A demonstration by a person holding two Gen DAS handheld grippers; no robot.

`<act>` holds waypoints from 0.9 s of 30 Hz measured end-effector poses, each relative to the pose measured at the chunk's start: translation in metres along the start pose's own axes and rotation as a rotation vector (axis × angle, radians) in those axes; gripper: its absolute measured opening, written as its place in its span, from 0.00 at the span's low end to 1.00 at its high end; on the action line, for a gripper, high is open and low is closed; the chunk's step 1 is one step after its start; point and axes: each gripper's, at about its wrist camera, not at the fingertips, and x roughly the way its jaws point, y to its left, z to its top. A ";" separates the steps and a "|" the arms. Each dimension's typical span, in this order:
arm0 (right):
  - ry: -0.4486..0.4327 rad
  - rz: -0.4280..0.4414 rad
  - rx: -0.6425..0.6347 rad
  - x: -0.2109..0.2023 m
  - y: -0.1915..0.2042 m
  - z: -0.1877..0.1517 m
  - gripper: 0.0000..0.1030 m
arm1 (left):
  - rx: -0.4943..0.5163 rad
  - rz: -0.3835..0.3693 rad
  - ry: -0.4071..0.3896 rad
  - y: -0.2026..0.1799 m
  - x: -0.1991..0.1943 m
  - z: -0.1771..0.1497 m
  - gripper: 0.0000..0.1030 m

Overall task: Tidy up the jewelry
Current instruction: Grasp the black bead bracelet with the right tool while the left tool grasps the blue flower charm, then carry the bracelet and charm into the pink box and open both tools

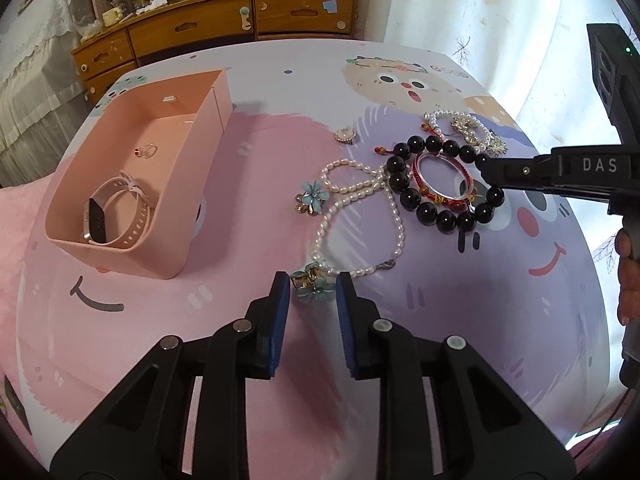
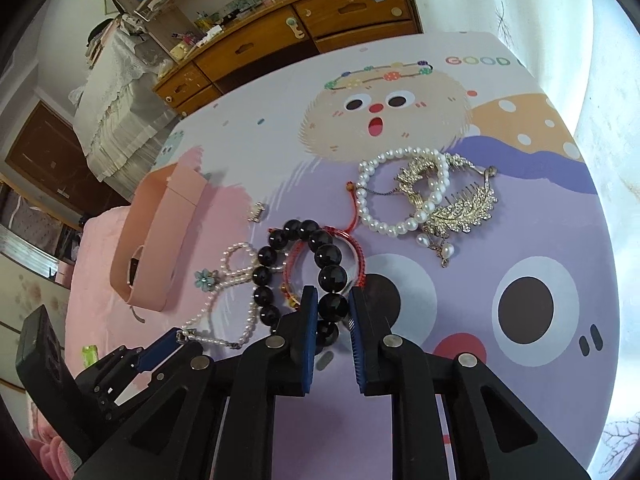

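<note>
A pink open box [image 1: 200, 160] stands at the left and holds a white smartwatch [image 1: 116, 208] and a small ring [image 1: 146, 151]. A pearl necklace [image 1: 352, 190] with blue flower charms lies in the middle. My left gripper [image 1: 313, 284] is shut on the near flower charm [image 1: 316, 292] at the necklace's end. A black bead bracelet [image 2: 332, 276] lies over a red cord bracelet [image 2: 360, 256]. My right gripper [image 2: 333, 300] is shut on one black bead at the bracelet's near side. My right gripper [image 1: 486, 168] also shows in the left wrist view, and my left gripper [image 2: 176, 340] in the right wrist view.
Behind the black bracelet lie a white pearl bracelet [image 2: 404, 225] and a silver leaf hair comb [image 2: 468, 204]. A small oval brooch [image 1: 346, 135] sits alone near the middle. Wooden drawers [image 1: 240, 20] stand behind the cartoon-print table [image 2: 520, 360]. A hand [image 1: 630, 280] shows at the right edge.
</note>
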 end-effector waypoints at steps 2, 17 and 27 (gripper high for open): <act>-0.014 0.014 -0.005 -0.009 0.005 -0.001 0.15 | -0.005 -0.002 -0.007 0.002 -0.008 -0.001 0.20; -0.190 0.105 -0.036 -0.087 0.062 0.011 0.15 | 0.061 -0.008 -0.078 0.013 -0.095 -0.002 0.20; -0.257 0.215 0.052 -0.135 0.105 0.032 0.15 | 0.109 -0.080 -0.074 0.041 -0.160 0.040 0.20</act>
